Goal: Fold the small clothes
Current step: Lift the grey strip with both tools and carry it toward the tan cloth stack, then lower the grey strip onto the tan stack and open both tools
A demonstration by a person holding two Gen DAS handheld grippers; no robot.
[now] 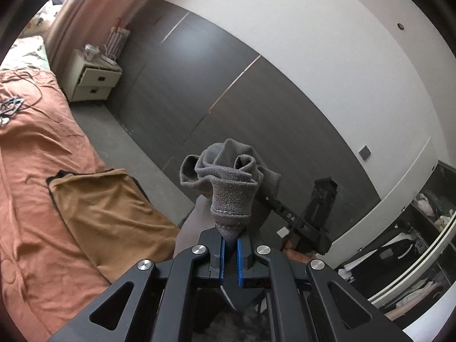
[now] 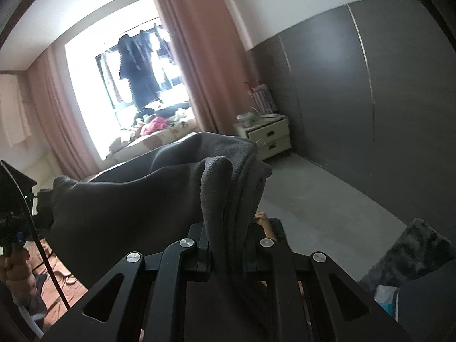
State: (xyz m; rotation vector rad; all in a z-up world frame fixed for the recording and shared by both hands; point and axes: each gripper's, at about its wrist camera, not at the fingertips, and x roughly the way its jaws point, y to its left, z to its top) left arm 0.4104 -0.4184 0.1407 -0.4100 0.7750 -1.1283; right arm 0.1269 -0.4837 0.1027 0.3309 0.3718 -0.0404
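Observation:
My left gripper (image 1: 230, 240) is shut on the ribbed cuff of a grey garment (image 1: 228, 182), held in the air beside the bed; the cloth bunches up beyond the fingertips. My right gripper (image 2: 226, 252) is shut on a thick fold of the same grey garment (image 2: 148, 193), which stretches away to the left toward the other gripper (image 2: 14, 225) at the left edge. The right gripper (image 1: 310, 222) also shows in the left wrist view, behind the cloth. A folded tan garment (image 1: 114, 216) lies on the bed.
The bed has an orange sheet (image 1: 37, 171) with a cable and a dark item on it. A white nightstand (image 1: 91, 77) stands by the dark wall panels. Grey floor (image 2: 319, 199) lies beside the bed. An open wardrobe (image 1: 413, 245) is at right.

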